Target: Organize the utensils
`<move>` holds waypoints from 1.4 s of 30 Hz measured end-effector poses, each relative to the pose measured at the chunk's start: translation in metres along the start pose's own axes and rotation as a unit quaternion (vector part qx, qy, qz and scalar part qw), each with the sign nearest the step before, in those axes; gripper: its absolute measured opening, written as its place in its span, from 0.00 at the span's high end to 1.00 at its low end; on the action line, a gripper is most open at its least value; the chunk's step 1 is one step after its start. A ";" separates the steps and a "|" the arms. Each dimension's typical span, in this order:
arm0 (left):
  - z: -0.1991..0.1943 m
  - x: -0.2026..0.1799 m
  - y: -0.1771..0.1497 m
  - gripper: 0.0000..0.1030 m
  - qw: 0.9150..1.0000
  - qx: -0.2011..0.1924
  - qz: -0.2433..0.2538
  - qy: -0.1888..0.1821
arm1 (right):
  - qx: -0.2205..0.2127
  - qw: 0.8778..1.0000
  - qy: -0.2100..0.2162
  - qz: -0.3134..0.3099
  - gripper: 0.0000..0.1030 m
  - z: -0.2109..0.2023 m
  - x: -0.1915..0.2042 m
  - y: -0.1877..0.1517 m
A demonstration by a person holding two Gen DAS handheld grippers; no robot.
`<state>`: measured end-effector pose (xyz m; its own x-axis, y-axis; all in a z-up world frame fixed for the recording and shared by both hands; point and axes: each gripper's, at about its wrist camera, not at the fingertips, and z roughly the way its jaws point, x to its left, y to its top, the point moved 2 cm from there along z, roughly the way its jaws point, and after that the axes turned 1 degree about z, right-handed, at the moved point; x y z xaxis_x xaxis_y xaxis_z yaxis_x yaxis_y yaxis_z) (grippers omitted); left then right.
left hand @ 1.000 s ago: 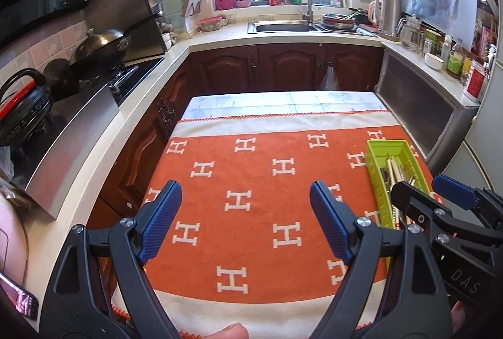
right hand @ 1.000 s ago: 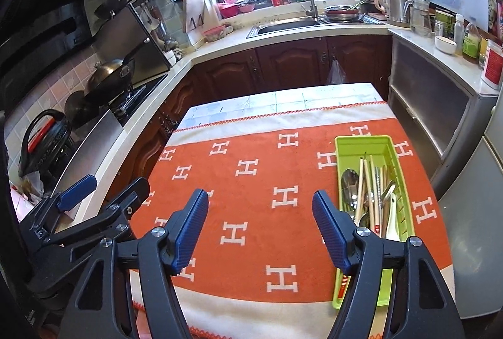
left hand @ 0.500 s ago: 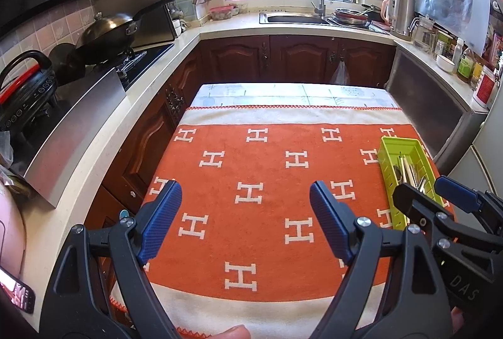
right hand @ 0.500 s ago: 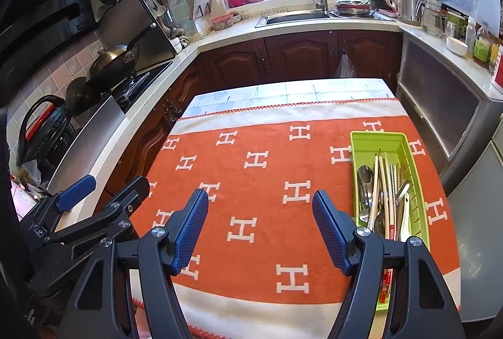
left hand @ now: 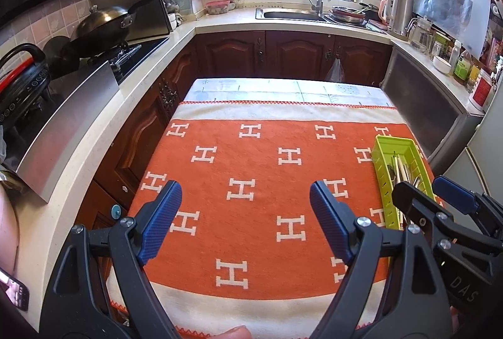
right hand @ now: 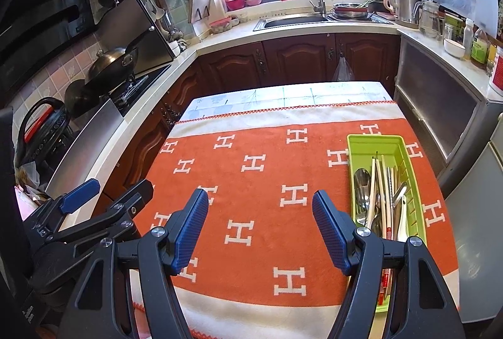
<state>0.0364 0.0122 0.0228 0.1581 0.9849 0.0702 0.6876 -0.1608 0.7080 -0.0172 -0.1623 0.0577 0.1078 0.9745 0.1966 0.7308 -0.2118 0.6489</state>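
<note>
A lime green tray [right hand: 408, 169] lies along the right side of the orange cloth [right hand: 267, 181] with white H marks. In it lie several utensils [right hand: 378, 197]: a metal spoon, pale chopsticks and other cutlery. The left wrist view shows the same tray [left hand: 382, 178], partly hidden behind the right gripper's frame. My right gripper [right hand: 261, 225] hangs open over the cloth, just left of the tray, with nothing between its fingers. My left gripper [left hand: 245, 219] is open too, over the cloth's near middle, holding nothing.
The table stands in a U-shaped kitchen. A stove with a wok [left hand: 103, 24] runs along the left counter, a sink [left hand: 289, 13] lies at the back, and a kettle [left hand: 397, 12] and jars crowd the right counter. A grey appliance [left hand: 430, 115] stands right of the table.
Both views have shifted so the table sits lower and further off in frame; the tray and utensils lie where they were. Both grippers keep the same opening.
</note>
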 end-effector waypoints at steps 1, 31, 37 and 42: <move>0.001 -0.001 -0.001 0.21 1.000 0.001 0.000 -0.001 | -0.001 1.000 -0.001 0.001 0.32 0.000 0.000 0.000; -0.008 -0.012 -0.002 0.21 1.000 0.006 -0.011 -0.016 | -0.008 1.000 -0.003 0.008 0.32 -0.011 -0.002 -0.004; -0.008 -0.010 -0.001 0.21 1.000 0.006 -0.011 -0.016 | -0.008 1.000 -0.003 0.009 0.32 -0.011 -0.002 -0.005; -0.008 -0.011 -0.001 0.21 1.000 0.007 -0.011 -0.017 | -0.008 1.000 -0.003 0.009 0.32 -0.011 -0.002 -0.005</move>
<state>0.0283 0.0024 0.0269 0.1663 0.9856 0.0305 0.7006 -0.1399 0.6997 -0.0283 -0.1638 0.0617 0.1245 0.9710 0.2041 0.7176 -0.2302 0.6573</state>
